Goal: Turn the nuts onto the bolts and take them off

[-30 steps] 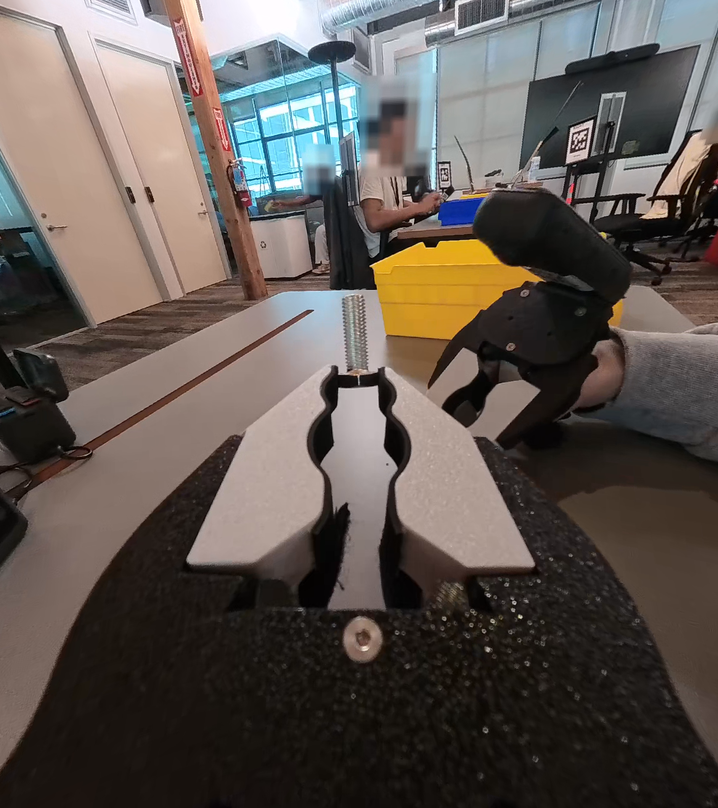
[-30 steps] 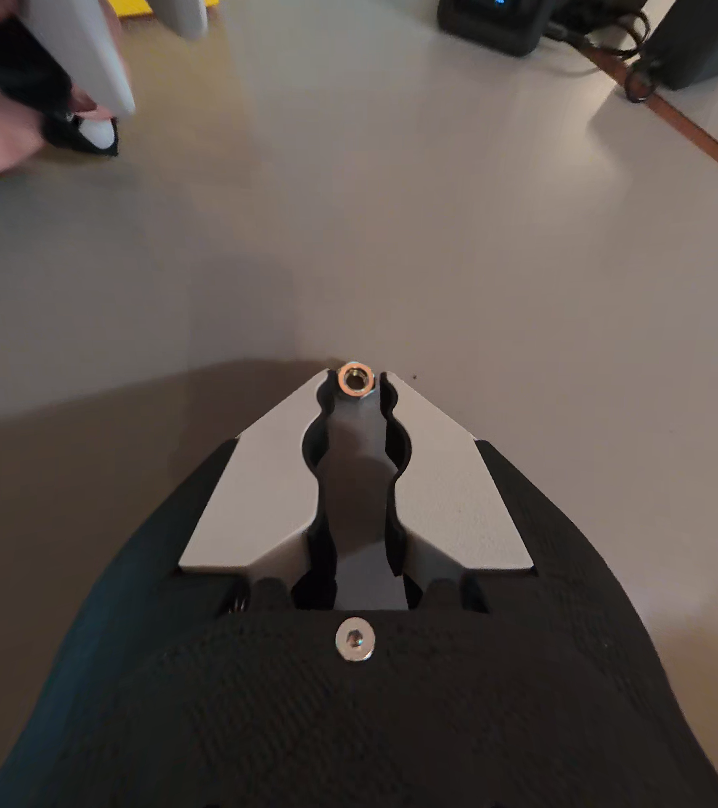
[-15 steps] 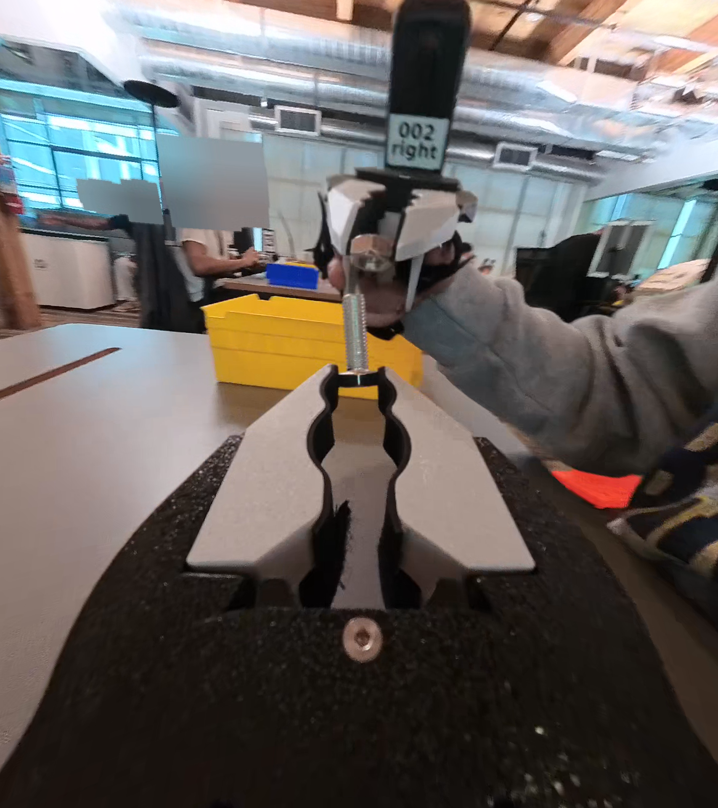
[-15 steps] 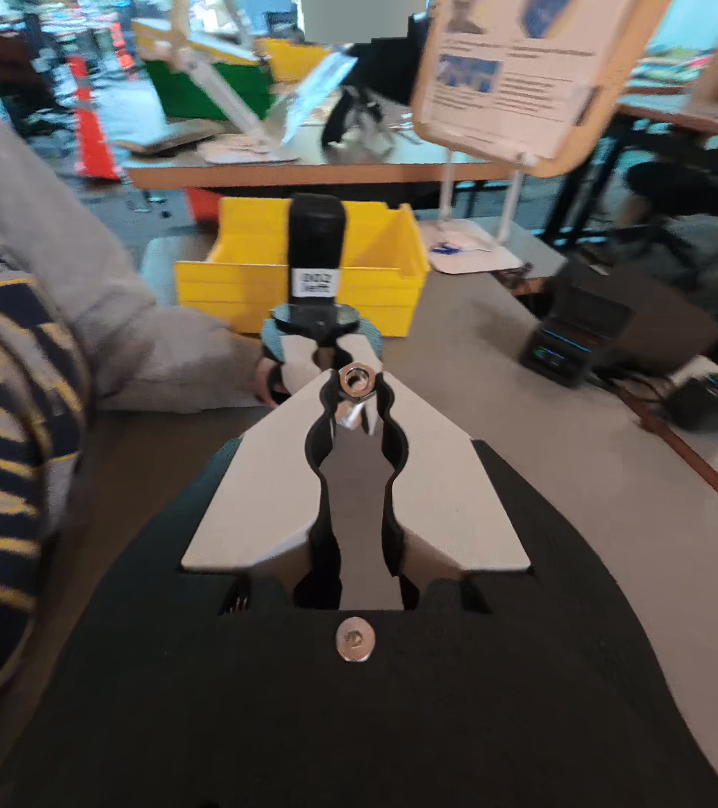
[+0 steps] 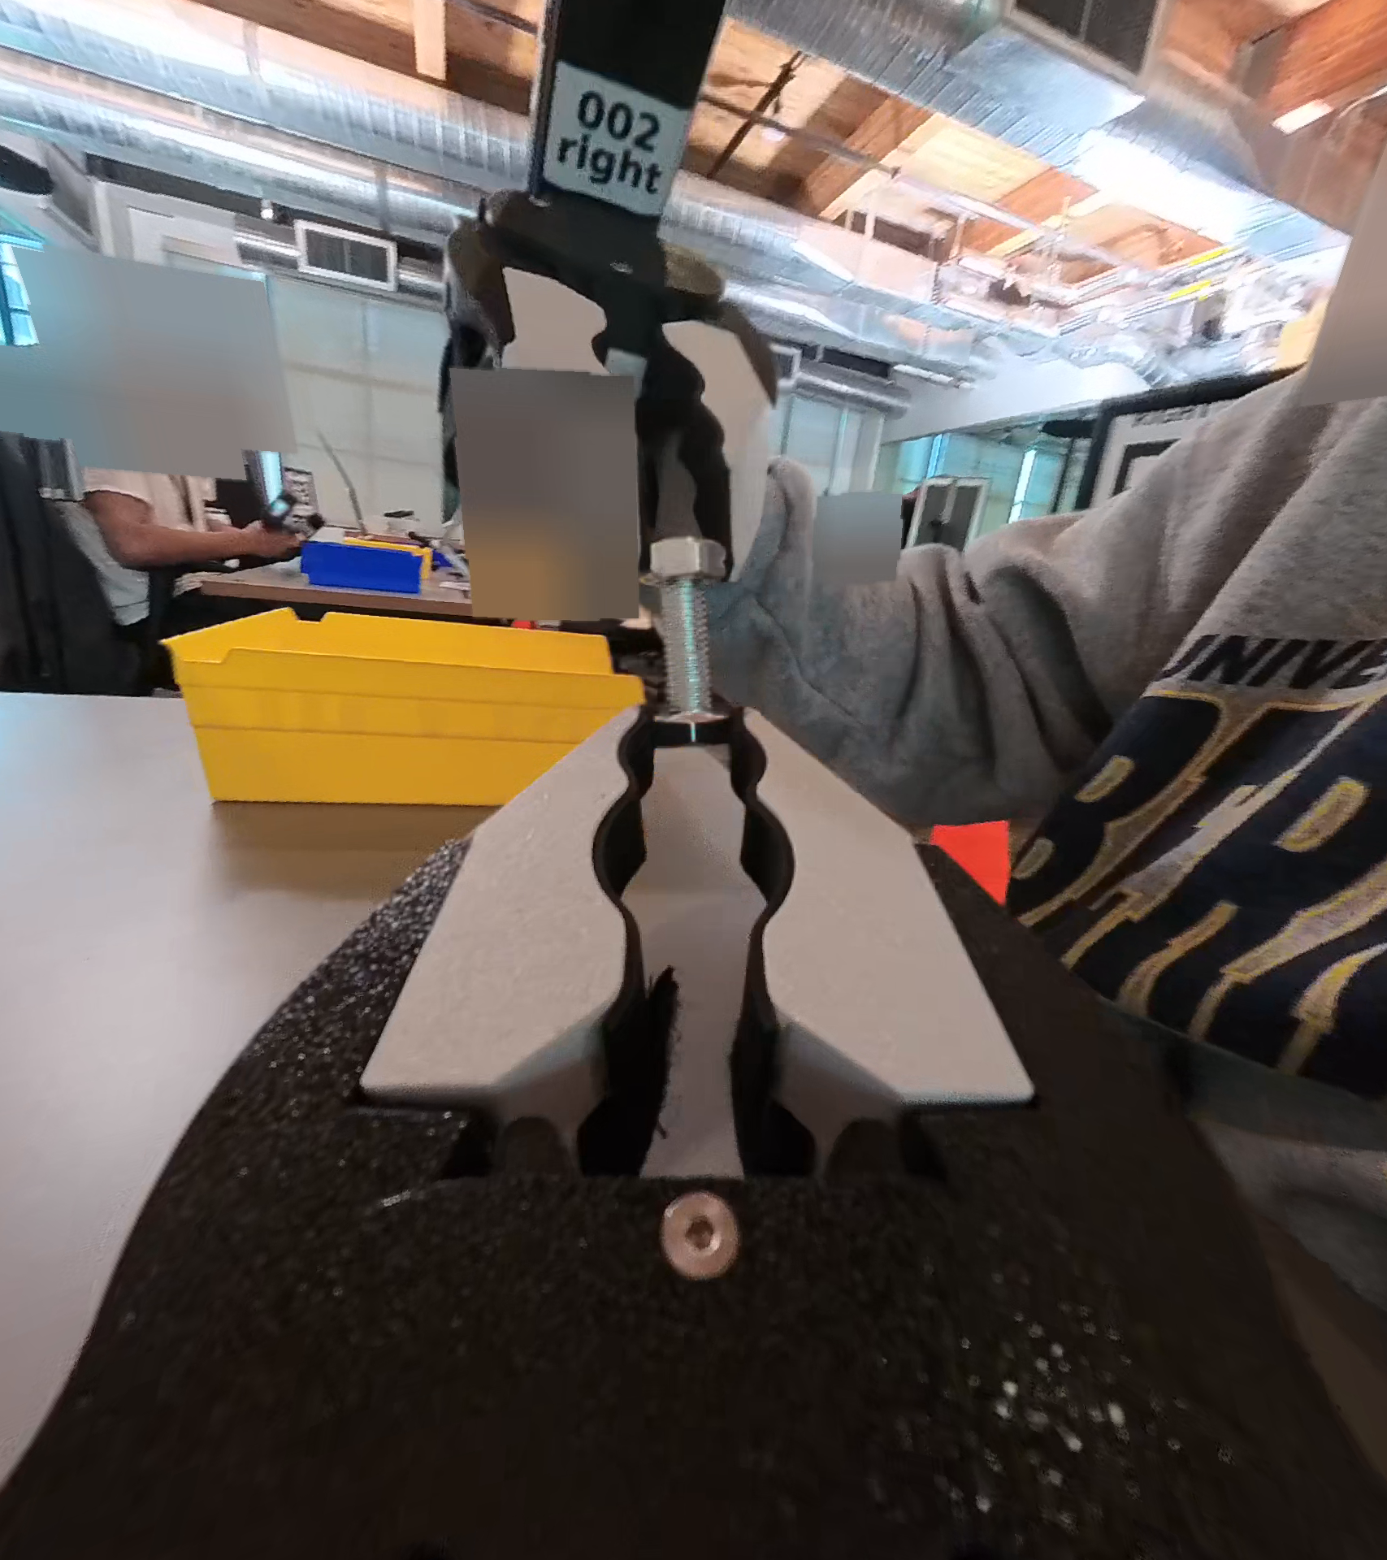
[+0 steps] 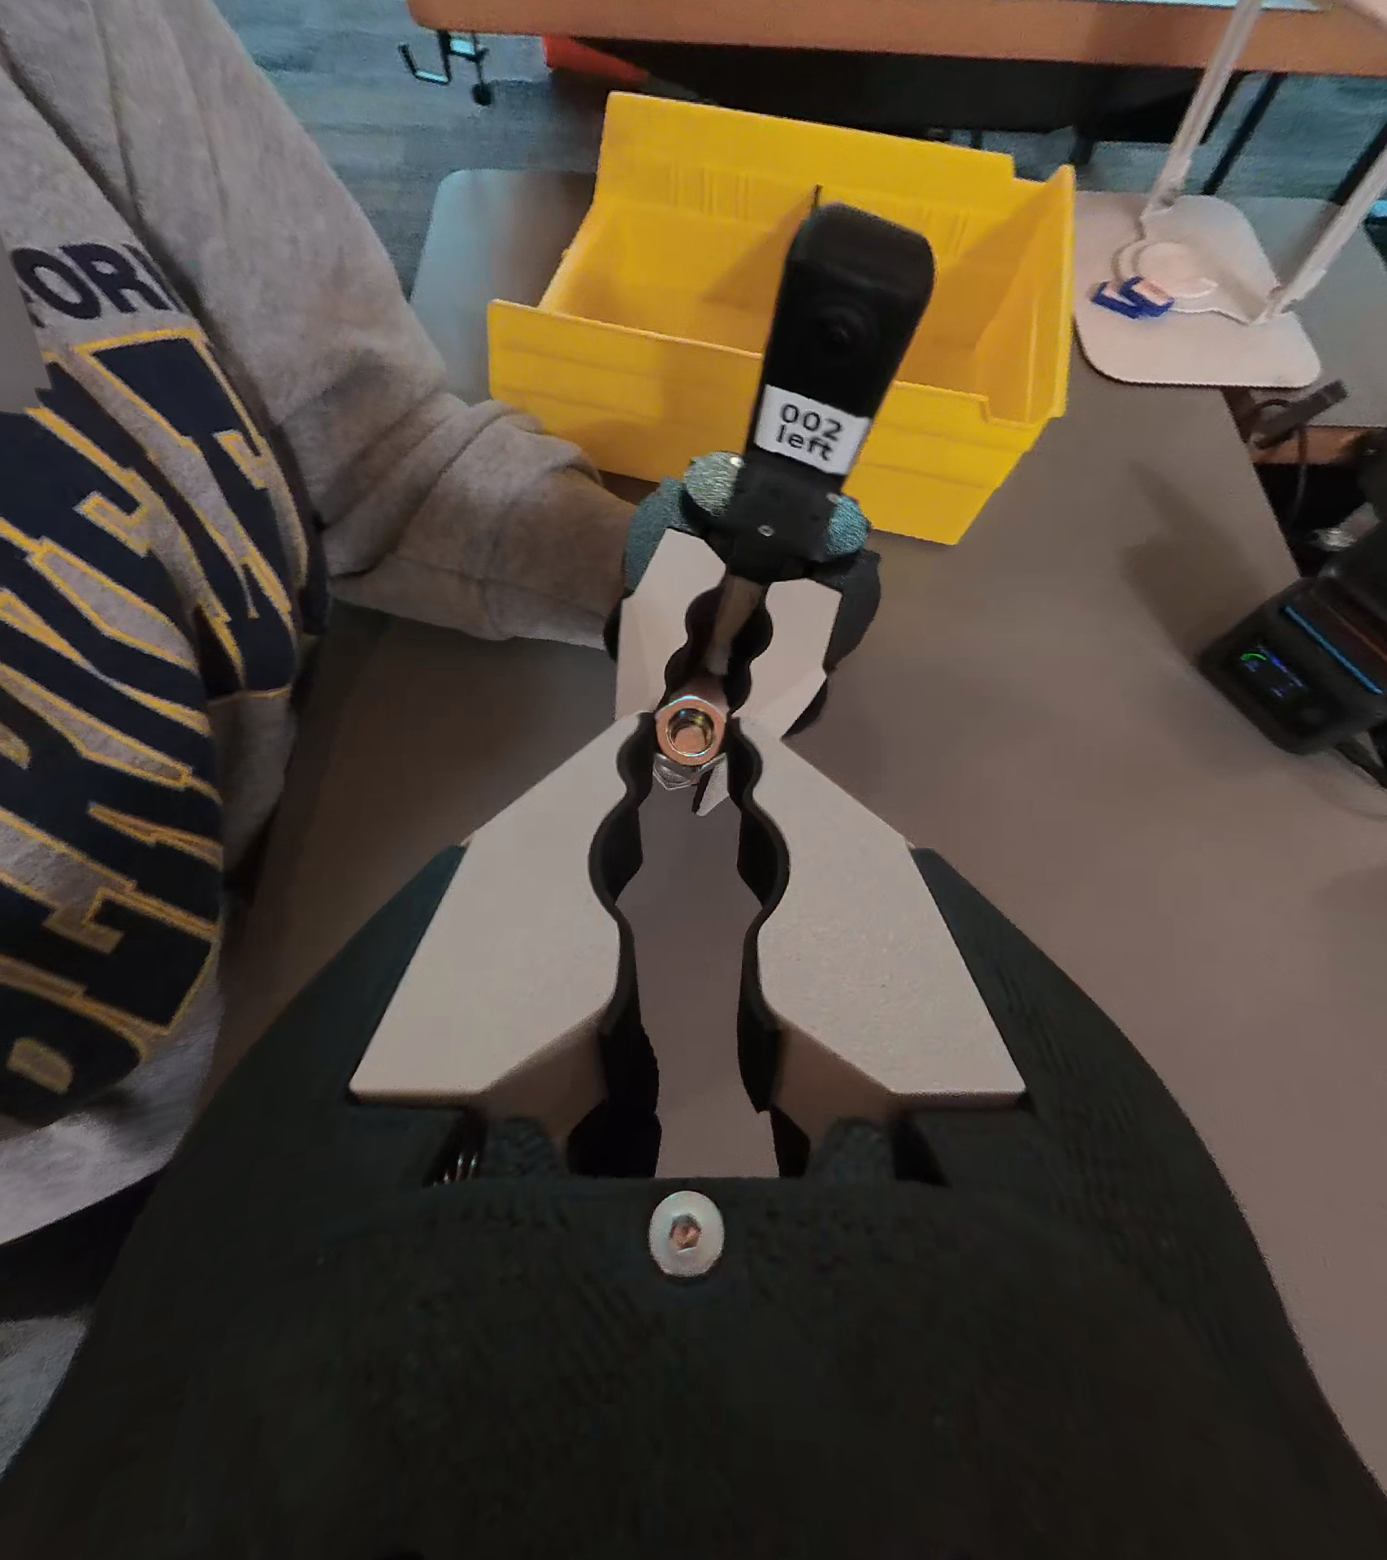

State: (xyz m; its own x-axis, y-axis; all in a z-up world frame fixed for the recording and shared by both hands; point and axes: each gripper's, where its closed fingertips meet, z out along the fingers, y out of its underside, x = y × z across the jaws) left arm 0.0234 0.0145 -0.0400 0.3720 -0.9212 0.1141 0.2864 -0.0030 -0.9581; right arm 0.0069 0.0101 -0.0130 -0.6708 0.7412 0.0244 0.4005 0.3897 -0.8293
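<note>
I have the bolt [image 5: 687,641] pinched at its lower end in my left gripper [image 5: 690,733], jaws pressed together on it, threaded shank standing straight up above the bench [image 5: 82,886]. The nut [image 6: 688,733] sits in the tips of my right gripper [image 6: 690,743], jaws clamped on its flats, directly on top of the bolt — bore and shank share one upright axis, and I judge that line is what the coming turn depends on. In the left wrist view the nut appears seated at the very top of the thread, barely started. Both parts are bright, silvery steel; the nut is hexagonal, the thread clean. A yellow bin [image 6: 757,338] stands behind.
</note>
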